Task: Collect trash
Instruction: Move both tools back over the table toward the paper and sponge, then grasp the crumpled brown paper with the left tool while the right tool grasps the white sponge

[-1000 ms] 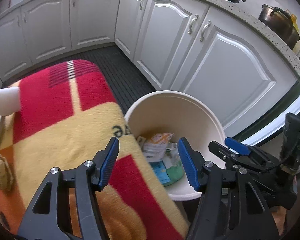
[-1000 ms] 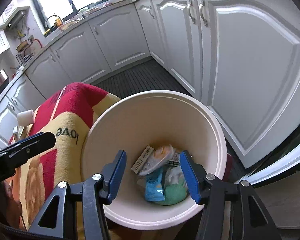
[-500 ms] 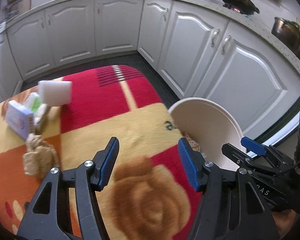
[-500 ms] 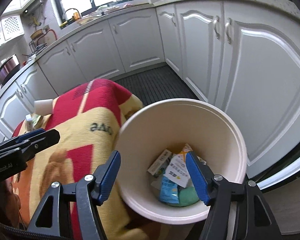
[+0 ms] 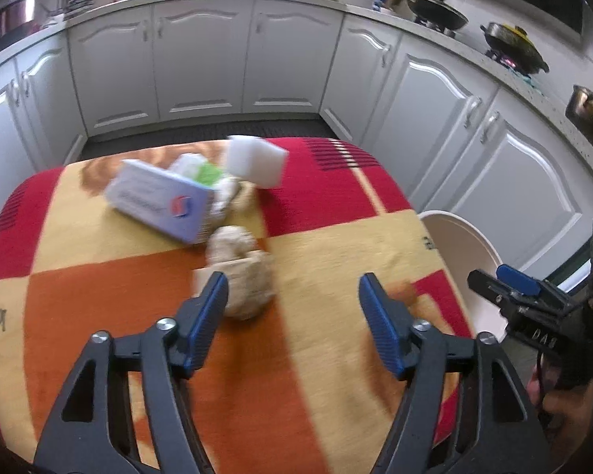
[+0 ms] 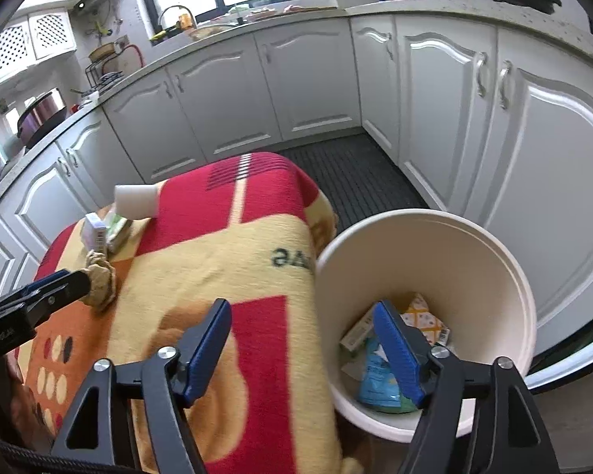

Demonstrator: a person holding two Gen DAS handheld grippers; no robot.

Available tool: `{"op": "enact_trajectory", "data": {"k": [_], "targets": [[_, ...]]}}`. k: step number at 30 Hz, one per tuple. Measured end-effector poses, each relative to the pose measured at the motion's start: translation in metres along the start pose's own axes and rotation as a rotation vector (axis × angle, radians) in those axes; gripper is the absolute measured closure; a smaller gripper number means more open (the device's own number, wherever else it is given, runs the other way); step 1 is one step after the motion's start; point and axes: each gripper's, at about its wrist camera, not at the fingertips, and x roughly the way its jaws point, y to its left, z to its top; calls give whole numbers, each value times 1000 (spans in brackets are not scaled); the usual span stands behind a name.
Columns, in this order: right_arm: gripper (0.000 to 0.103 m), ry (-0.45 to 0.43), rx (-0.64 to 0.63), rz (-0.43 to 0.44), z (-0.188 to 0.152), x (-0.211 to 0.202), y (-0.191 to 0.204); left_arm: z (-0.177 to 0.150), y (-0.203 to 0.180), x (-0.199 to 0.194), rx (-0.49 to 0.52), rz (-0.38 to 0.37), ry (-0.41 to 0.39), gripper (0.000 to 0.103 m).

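Grippers both gape wide, empty: left gripper (image 5: 292, 308) beside crumpled paper (image 5: 243, 272); right gripper (image 6: 302, 339) straddling bin (image 6: 494, 252) rim.

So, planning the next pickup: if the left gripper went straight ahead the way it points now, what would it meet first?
Probably the crumpled brown paper wad, which lies just ahead of the open left gripper, nearer its left finger. Depth is blurred, so it might pass beside the wad and land on the blanket.

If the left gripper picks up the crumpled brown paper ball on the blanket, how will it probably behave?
The crumpled brown paper ball looks wrinkled and loosely wadded, so it will probably squash between the pads and weigh very little. Its lumpy shape resting on the soft blanket suggests it will not roll far if nudged.
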Motion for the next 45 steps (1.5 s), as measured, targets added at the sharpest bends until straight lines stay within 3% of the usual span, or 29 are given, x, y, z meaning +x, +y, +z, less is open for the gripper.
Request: {"op": "enact_trajectory", "data": {"k": [6,10,18,30,31,33,34,35,41,45], "targets": [[26,17,-20,41,3,10,24,-7,38,-1,8,55,17,33],[26,40,-31,72,4,20,39,-6,52,8,-30,43,34,33],[26,67,-65,92,7,32,59,2,46,34,-16,49,54,33],[26,92,-59,102,8,42,56,7,33,52,16,77,45,34],[26,92,-60,102,8,43,57,8,34,52,11,69,45,36],[26,95,-64,100,8,45,58,8,34,53,8,54,45,53],[26,95,-66,101,8,45,58,8,35,54,2,44,51,74],[26,95,-69,104,9,46,60,9,35,54,-8,27,57,85],[26,97,-77,137,20,56,71,12,49,37,-58,1,45,88],[26,111,-68,183,36,72,86,16,60,24,-56,66,36,88]]}}
